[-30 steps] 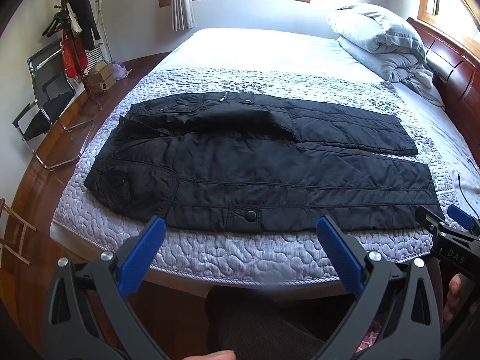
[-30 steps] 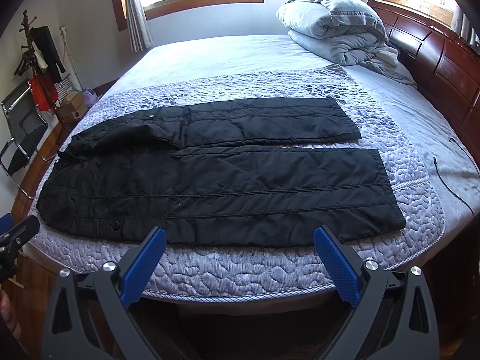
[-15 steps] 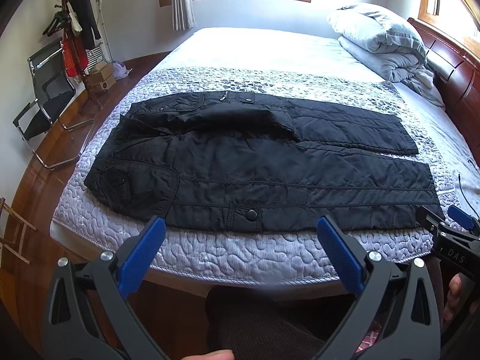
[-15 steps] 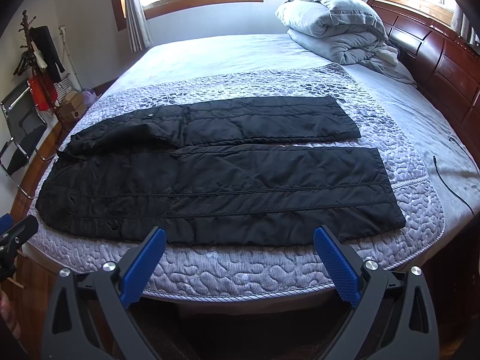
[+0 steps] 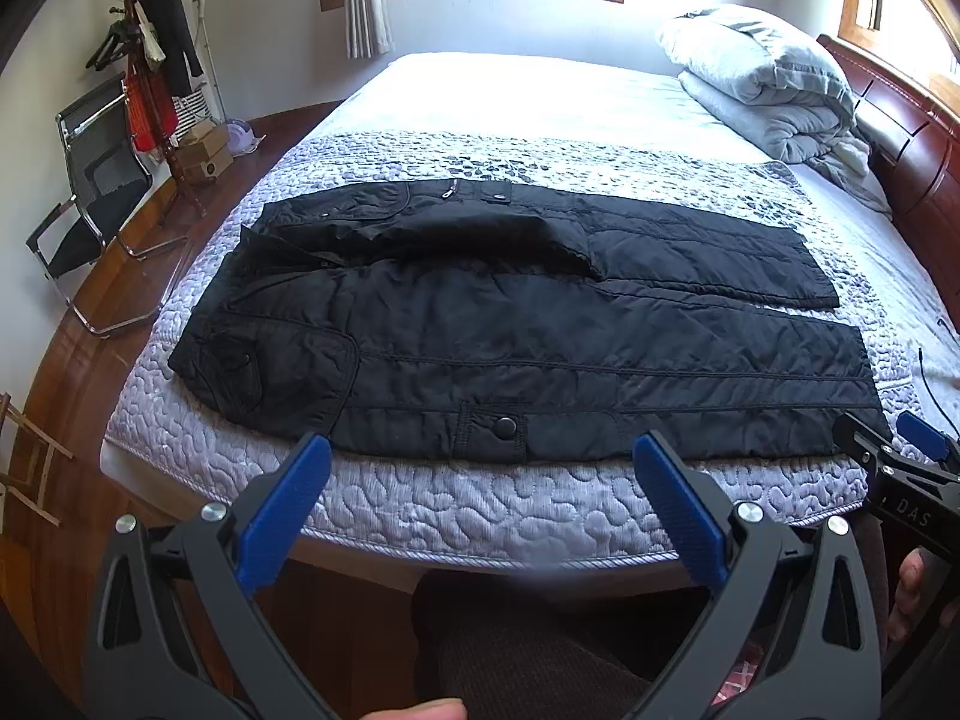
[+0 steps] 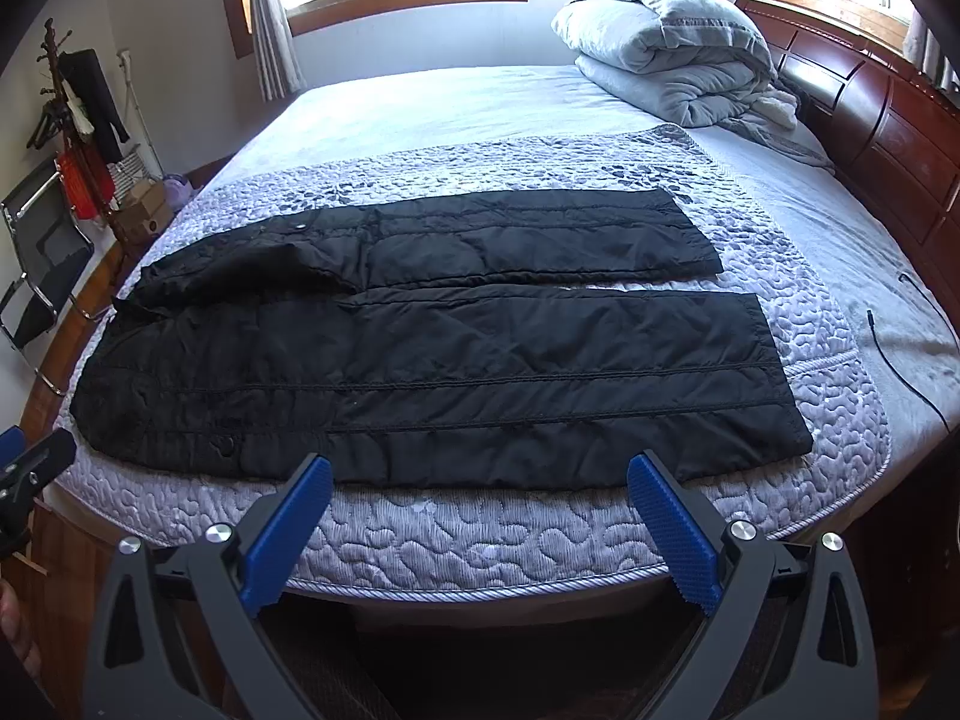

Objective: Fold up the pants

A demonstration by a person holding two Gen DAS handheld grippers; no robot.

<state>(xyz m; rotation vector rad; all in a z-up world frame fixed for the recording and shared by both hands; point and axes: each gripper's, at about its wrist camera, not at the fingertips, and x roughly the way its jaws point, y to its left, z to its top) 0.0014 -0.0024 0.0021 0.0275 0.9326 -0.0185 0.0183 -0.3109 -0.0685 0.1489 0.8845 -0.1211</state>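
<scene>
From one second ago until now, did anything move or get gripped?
Almost nothing changed. In both views the pants slide slightly toward the bottom of the picture, so both cameras seem to have shifted a little. The left gripper and the right gripper stay open and empty, short of the bed. The pants lie flat as before, unfolded and ungripped.

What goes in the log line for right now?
pants: flat, unfolded on bed | left gripper: open, empty | right gripper: open, empty

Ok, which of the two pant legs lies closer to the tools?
The longer, wider leg along the bed's near edge, with the snap button on its hem side. The other leg lies behind it, toward the folded duvet.
</scene>
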